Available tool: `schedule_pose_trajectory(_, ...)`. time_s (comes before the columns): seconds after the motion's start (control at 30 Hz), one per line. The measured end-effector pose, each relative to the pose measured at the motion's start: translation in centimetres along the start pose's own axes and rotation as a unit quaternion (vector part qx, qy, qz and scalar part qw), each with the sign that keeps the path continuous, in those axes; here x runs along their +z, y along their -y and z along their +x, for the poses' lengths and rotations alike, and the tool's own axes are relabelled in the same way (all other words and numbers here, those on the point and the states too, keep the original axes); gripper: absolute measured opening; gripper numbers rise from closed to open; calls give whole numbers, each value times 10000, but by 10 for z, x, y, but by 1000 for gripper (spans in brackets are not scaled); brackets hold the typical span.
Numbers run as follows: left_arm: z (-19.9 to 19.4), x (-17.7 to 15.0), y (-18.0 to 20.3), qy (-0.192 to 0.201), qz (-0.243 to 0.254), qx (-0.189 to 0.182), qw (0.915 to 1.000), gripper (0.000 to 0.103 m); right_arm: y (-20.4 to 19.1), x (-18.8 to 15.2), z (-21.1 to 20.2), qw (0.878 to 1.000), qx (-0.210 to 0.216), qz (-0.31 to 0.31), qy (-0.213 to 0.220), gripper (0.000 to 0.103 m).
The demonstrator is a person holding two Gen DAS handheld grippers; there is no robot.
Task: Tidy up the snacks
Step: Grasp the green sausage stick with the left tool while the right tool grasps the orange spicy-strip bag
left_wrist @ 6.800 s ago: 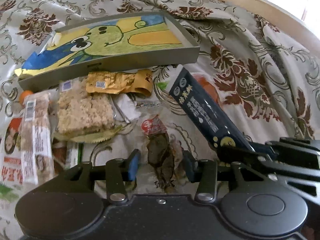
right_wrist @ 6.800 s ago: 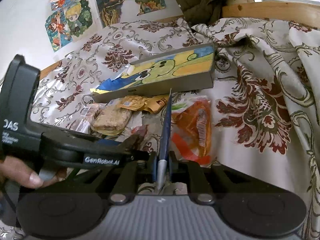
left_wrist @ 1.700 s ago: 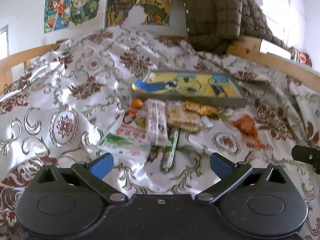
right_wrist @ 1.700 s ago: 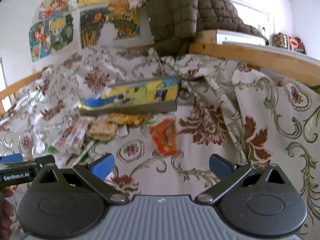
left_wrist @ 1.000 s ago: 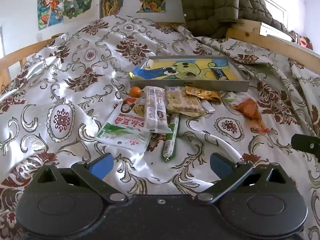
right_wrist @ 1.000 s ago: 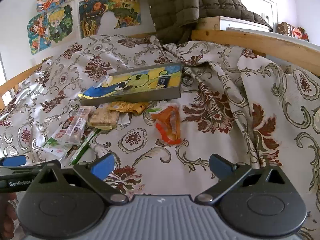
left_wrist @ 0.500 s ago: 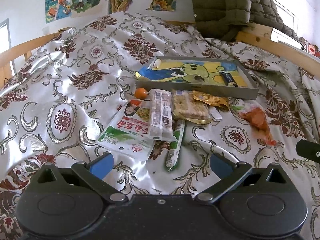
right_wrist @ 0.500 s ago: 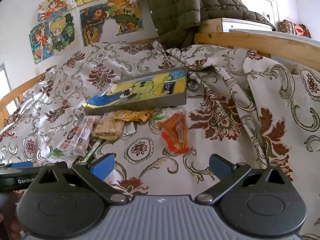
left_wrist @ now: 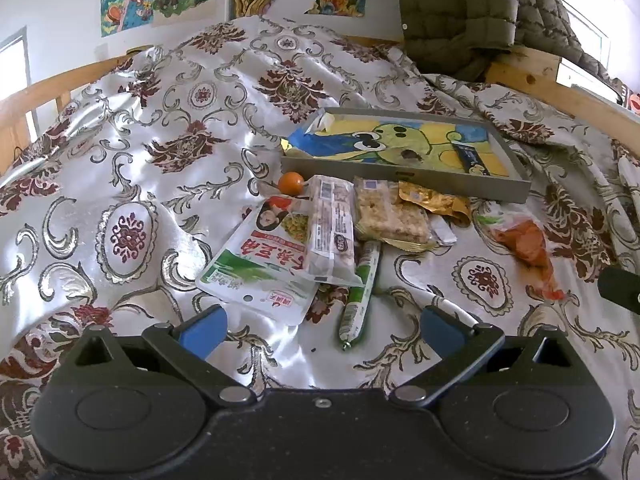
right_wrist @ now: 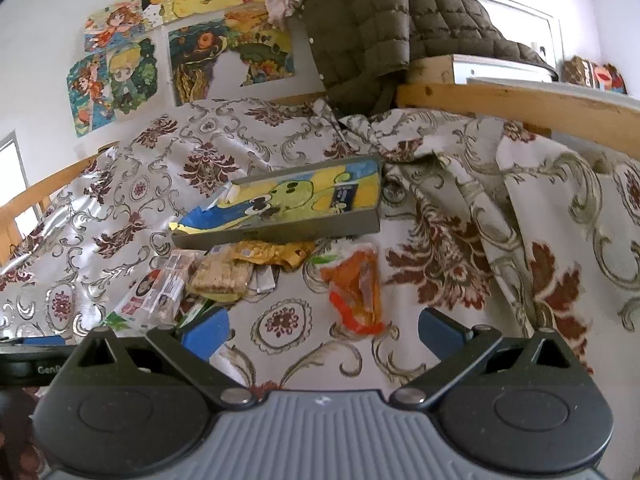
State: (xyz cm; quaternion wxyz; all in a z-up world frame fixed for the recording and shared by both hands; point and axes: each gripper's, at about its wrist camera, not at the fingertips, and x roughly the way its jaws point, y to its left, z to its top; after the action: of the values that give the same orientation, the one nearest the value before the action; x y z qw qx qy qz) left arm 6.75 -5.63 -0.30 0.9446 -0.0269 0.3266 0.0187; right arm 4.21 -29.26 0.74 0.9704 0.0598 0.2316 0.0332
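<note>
A grey tray [left_wrist: 404, 180] [right_wrist: 280, 234] with a cartoon picture on its floor lies on the bed, holding a dark blue packet [left_wrist: 472, 159] [right_wrist: 345, 197] and a small dark snack [left_wrist: 409, 155]. In front of it lie loose snacks: a white-green bag [left_wrist: 256, 268], a clear wrapped bar [left_wrist: 332, 228], a rice cake [left_wrist: 390, 216] [right_wrist: 220, 272], a gold wrapper [left_wrist: 432, 200] [right_wrist: 272, 252], a green sausage stick [left_wrist: 360, 292], an orange ball [left_wrist: 291, 183] and an orange packet [left_wrist: 524, 244] [right_wrist: 356, 288]. My left gripper [left_wrist: 320, 326] and right gripper [right_wrist: 322, 330] both hang open and hold nothing, short of the snacks.
A patterned silver and maroon bedspread [left_wrist: 140, 168] covers the bed, bunched in folds at the right [right_wrist: 500, 208]. A wooden bed rail [right_wrist: 520, 108] and a hanging quilted jacket [right_wrist: 376, 32] stand behind. Posters [right_wrist: 120, 76] cover the wall.
Both grippers have let go of their snacks, which now lie in the tray, and have pulled back and opened wide. Over the last second the left one crept slightly toward the pile.
</note>
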Motion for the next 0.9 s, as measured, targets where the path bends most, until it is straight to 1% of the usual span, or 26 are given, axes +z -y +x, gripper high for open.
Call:
schedule_pose_trajectory(0.1,11,2,2,-50,-29,-52,10000,102,3,3,11,9999,32,-129,-8,103)
schedule_pose_trajectory(0.23,30,5,8,-140,79,-137,9998,102,11,5,31,9998,71,-91,-176,103)
schedule_pose_trajectory(0.47,62,8,19,-353,363,-538,9973,102,24,7,76,9992,141,-132,-342,103)
schedule_pose_trajectory(0.57,75,12,19,-453,384,-715,9957,97,29,9,102,9989,198,-149,-394,102)
schedule_pose_trajectory(0.63,84,16,18,-570,330,-810,9945,91,30,10,119,9985,202,-128,-489,99)
schedule_pose_trajectory(0.67,87,17,16,-625,292,-834,9941,90,30,11,126,9985,192,-112,-505,97)
schedule_pose_trajectory(0.73,95,20,13,-725,180,-922,9929,84,30,12,137,9984,205,-91,-512,96)
schedule_pose_trajectory(0.8,102,21,11,-836,107,-1066,9907,81,30,13,147,9982,269,-49,-530,94)
schedule_pose_trajectory(0.87,108,22,12,-912,129,-1151,9891,79,31,14,156,9978,352,15,-566,93)
schedule_pose_trajectory(0.9,111,22,13,-932,145,-1159,9888,77,31,14,161,9974,390,34,-598,90)
